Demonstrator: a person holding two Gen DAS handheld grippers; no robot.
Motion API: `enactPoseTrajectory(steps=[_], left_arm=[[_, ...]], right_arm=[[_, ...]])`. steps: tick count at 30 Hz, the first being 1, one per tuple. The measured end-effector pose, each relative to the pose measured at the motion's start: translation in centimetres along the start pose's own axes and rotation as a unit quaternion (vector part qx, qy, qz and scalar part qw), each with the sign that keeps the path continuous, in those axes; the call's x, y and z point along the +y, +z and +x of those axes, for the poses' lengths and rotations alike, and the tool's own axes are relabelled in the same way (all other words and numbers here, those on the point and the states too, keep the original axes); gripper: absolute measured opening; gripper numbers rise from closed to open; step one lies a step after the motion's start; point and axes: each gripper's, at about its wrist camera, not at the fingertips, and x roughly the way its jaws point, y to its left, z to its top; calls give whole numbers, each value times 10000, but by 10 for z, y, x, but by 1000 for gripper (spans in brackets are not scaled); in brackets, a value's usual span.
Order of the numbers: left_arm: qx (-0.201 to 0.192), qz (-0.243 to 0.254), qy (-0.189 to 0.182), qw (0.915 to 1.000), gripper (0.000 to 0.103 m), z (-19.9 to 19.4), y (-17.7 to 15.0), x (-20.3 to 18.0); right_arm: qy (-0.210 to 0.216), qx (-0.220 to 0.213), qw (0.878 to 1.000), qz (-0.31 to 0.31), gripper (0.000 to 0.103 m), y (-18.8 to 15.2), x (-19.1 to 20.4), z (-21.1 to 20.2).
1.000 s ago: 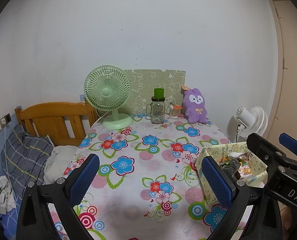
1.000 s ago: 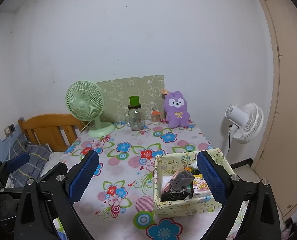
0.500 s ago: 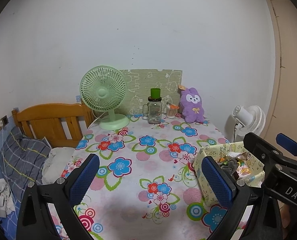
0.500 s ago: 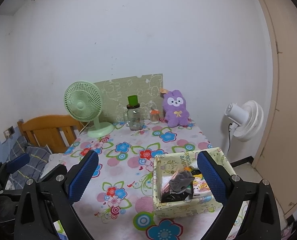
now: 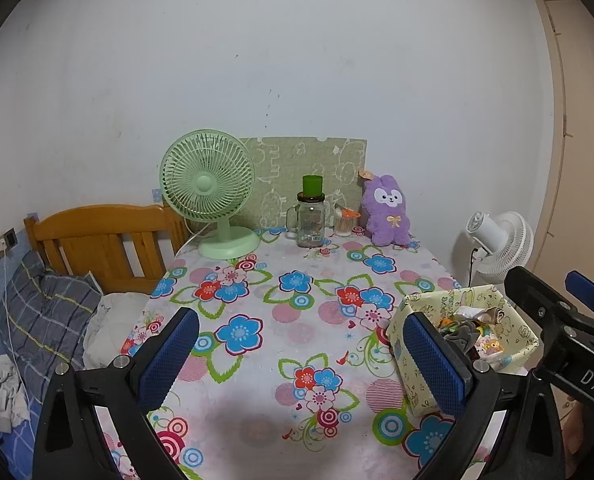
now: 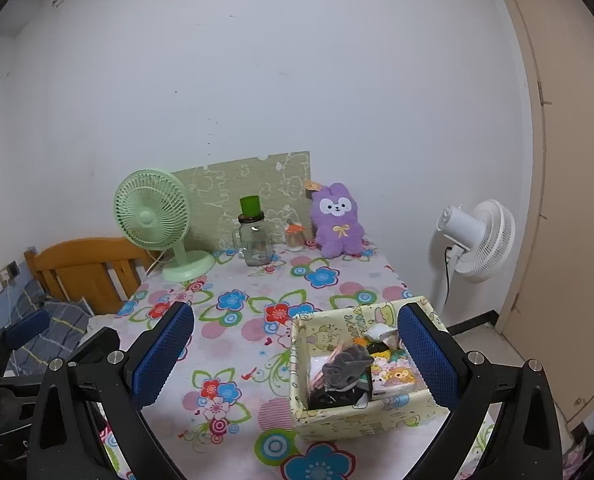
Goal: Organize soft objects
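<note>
Counter [image 5: 281,344] w/ floral cloth fills both views; near edge cut off by frame. Bed [image 5: 97,240] at left, only headboard & pillow corner visible. Green fan [image 5: 207,184], white fan [image 6: 477,240] off counter's right side. Yellow fabric box [image 6: 361,420] at counter's near right holds soft objects [image 6: 347,364], jumbled, hard to ID beyond a grey piece. Purple plush [image 6: 337,220] upright at back wall. Glass jar [image 6: 253,236] beside it. Left tongs [image 5: 297,360] & right tongs [image 6: 293,360] both spread apart, holding nothing, above counter.

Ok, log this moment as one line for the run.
left claw open, empty | right claw open, empty | fabric box filled | purple plush at wall
</note>
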Motion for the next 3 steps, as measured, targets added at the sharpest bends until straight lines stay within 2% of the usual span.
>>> enactPoseTrajectory(steps=[3], left_arm=[[17,0,17,10000,103,2,0,0]], right_arm=[[-17,4,10000,-11,103,-1,-1,2]])
